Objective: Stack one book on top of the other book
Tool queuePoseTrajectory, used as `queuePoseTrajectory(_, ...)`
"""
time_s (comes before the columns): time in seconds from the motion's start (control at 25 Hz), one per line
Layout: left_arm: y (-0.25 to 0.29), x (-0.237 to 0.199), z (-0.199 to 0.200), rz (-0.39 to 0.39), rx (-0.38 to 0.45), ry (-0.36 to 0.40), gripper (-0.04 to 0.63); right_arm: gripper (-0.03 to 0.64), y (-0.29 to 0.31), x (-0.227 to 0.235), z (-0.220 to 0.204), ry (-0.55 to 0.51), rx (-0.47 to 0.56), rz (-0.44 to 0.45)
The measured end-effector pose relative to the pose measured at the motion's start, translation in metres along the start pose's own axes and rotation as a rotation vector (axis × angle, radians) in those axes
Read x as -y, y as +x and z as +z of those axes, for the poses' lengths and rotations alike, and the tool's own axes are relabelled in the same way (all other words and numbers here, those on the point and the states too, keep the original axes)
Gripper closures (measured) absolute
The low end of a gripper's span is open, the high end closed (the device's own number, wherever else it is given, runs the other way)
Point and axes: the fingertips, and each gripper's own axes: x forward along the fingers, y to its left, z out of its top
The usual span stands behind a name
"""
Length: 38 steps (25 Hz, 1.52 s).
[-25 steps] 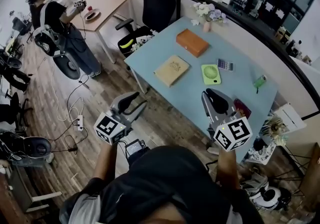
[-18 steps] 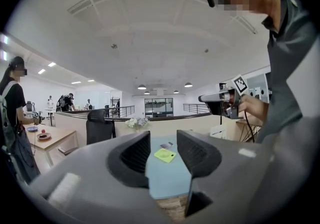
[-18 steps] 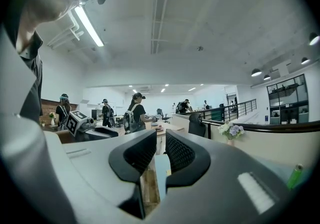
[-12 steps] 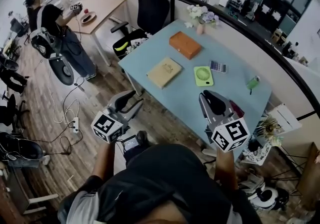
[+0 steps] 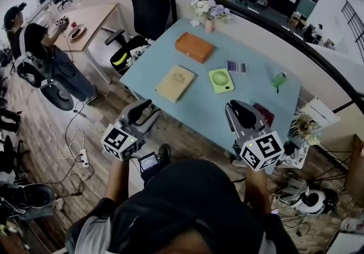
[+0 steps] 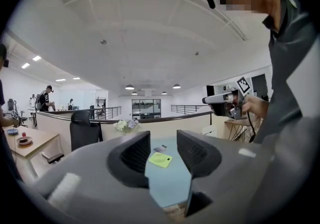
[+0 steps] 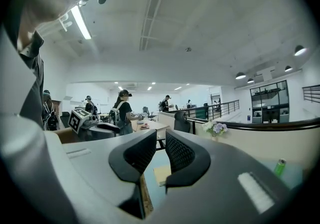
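Jaws of the left gripper (image 5: 145,112) stand apart and empty; the right gripper (image 5: 242,112) shows only a narrow gap, also empty. Both point at the light-blue table (image 5: 199,112) from its near side. The flat tan book (image 5: 176,83) lies left of centre, with the orange-brown book (image 5: 194,47) beyond it, apart. Risk: a narrow gap would likely push a book's edge instead of admitting it.

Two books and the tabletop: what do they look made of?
Orange book: matte hard cover, maybe cloth or leatherette; no glare. Tan book: matte card or kraft cover, faint emblem. Table: smooth pale-blue laminate, likely; uniform colour.
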Motion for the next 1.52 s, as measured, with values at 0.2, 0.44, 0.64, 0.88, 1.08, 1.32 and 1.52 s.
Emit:
queuePoseTrajectory(0.2,0.016,-0.030,0.001,-0.083,0.005,-0.009,0.376,0.578,0.025,0.000,0.004,0.011,0.003,-0.071)
queuePoseTrajectory(0.44,0.026,-0.080,0.000,-0.135,0.011,-0.011,0.376,0.578,0.064,-0.006,0.005,0.015,-0.005,-0.128)
queuePoseTrajectory(0.64,0.035,-0.112,-0.008,-0.178,0.014,-0.003,0.376,0.578,0.093,-0.008,0.003,0.011,-0.010,-0.174)
queuePoseTrajectory(0.88,0.041,-0.144,-0.016,-0.238,0.011,-0.014,0.376,0.578,0.117,-0.017,0.002,0.016,-0.016,-0.239)
queuePoseTrajectory(1.08,0.042,-0.163,-0.019,-0.290,0.021,-0.017,0.376,0.578,0.132,-0.029,-0.002,0.017,-0.036,-0.288)
queuePoseTrajectory(1.32,0.036,-0.183,-0.025,-0.319,0.052,-0.035,0.376,0.578,0.154,-0.046,-0.001,-0.001,-0.075,-0.311)
queuePoseTrajectory(1.52,0.031,-0.199,-0.035,-0.311,0.070,-0.062,0.376,0.578,0.174,-0.053,-0.005,-0.013,-0.113,-0.303)
